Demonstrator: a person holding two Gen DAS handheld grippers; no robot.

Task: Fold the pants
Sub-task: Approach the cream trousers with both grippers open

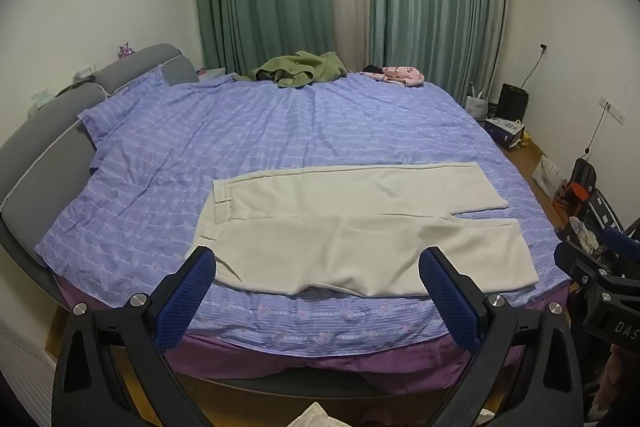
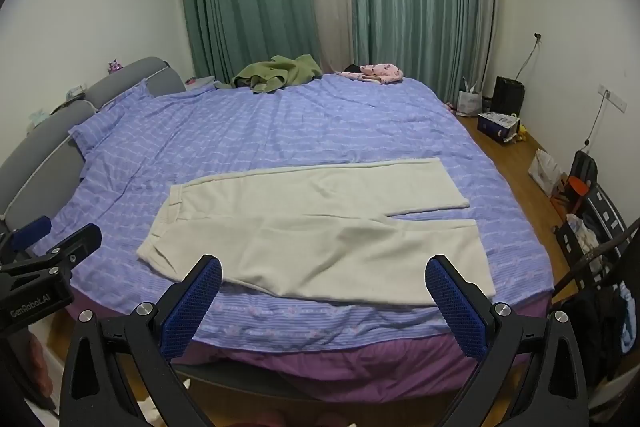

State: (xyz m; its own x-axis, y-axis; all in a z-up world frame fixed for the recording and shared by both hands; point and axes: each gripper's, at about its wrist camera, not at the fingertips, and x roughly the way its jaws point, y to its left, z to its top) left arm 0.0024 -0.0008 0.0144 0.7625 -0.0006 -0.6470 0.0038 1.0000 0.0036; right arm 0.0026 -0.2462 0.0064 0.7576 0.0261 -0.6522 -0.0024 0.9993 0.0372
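While the cream-coloured soft cloth pants are lying flat on the near side of the big bed with the purple-blue striped cover, nobody is touching them yet. Their waistband is pointing left and their two legs are stretching out to the right, side by side, with a small gap between the ends.

The left gripper with blue bumpy pads is hanging above the near edge of the bed, its jaws wide apart and holding nothing. The right gripper with the same blue pads is doing the same, jaws wide apart and empty.

I think the folding is only just starting. The next move is probably asking both grippers to go down, pinch one long edge of the pants at two spots, and bring one leg over the other.
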